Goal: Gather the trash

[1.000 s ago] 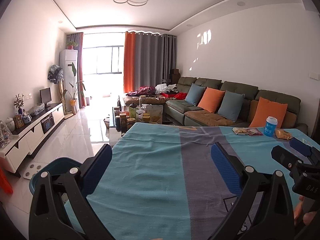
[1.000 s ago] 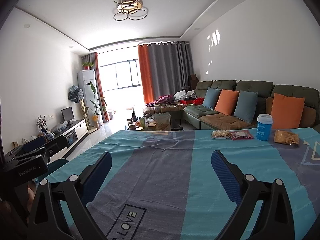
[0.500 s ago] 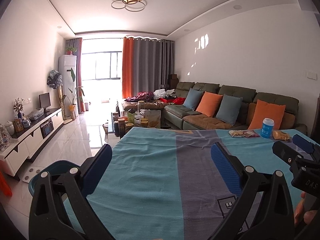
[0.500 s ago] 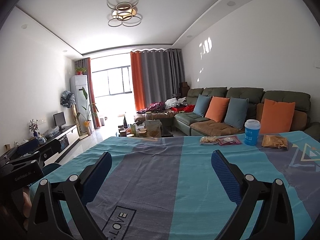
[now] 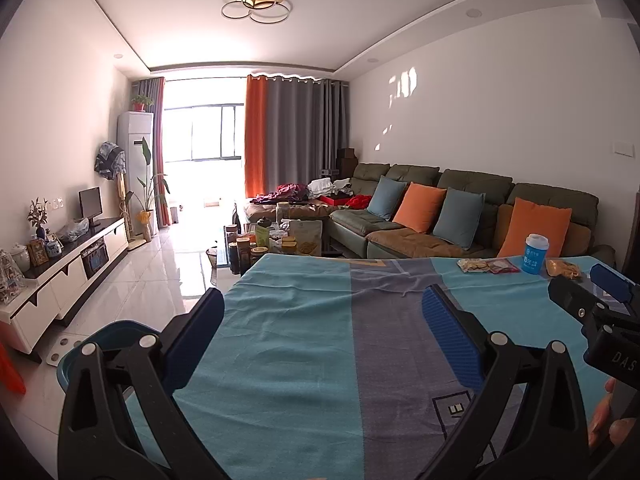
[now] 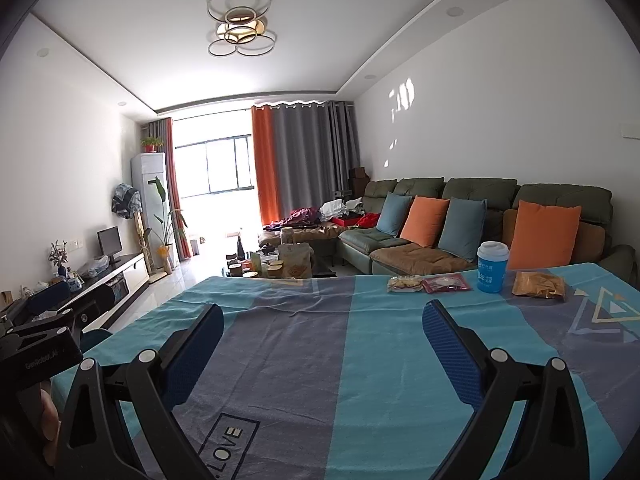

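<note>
A blue cup with a white lid [image 6: 493, 267] stands at the far right of a table under a blue and grey cloth [image 6: 320, 360]. Left of it lie a red snack wrapper [image 6: 446, 283] and a pale snack wrapper [image 6: 405, 283]; right of it lies an orange bag [image 6: 539, 285]. The cup [image 5: 535, 253] and wrappers [image 5: 486, 266] also show in the left wrist view. My right gripper [image 6: 323, 320] is open and empty over the near cloth. My left gripper [image 5: 323, 310] is open and empty over the table's left part. A blue bin [image 5: 104, 340] stands on the floor by the table's left edge.
A green sofa with orange and blue cushions [image 6: 460, 224] runs behind the table on the right. A cluttered coffee table [image 5: 276, 240] stands beyond the table's far edge. A white TV cabinet [image 5: 68, 268] lines the left wall.
Both views have tilted upward and drawn back a little, so the trash sits lower in frame. Both grippers stay open and empty.
</note>
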{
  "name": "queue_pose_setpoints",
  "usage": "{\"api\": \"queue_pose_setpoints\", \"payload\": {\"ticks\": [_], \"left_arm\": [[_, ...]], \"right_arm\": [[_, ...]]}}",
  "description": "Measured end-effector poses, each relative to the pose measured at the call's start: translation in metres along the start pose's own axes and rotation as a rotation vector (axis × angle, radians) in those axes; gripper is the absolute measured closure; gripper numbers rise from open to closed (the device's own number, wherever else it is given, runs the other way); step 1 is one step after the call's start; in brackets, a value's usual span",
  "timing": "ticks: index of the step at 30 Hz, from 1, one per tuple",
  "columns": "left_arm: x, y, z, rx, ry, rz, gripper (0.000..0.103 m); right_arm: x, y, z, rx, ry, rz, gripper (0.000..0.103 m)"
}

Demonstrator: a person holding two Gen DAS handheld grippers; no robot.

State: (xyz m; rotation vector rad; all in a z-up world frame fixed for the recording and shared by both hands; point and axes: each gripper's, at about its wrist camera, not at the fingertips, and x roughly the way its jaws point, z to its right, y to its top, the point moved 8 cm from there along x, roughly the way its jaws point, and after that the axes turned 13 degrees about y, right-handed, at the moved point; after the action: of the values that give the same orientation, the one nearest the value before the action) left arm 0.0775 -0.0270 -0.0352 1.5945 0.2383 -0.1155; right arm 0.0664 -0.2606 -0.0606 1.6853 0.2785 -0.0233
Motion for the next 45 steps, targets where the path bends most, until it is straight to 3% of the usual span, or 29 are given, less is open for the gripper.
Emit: {"api": "queue_pose_setpoints", "payload": {"ticks": [45], "left_arm": [[0.0051,-0.0020,-0.0014,0.006,0.018,0.003,0.006]], "right_arm": [[-0.0030,0.0040,0.0035,-0.001,-0.010,0.006,0.007]]}}
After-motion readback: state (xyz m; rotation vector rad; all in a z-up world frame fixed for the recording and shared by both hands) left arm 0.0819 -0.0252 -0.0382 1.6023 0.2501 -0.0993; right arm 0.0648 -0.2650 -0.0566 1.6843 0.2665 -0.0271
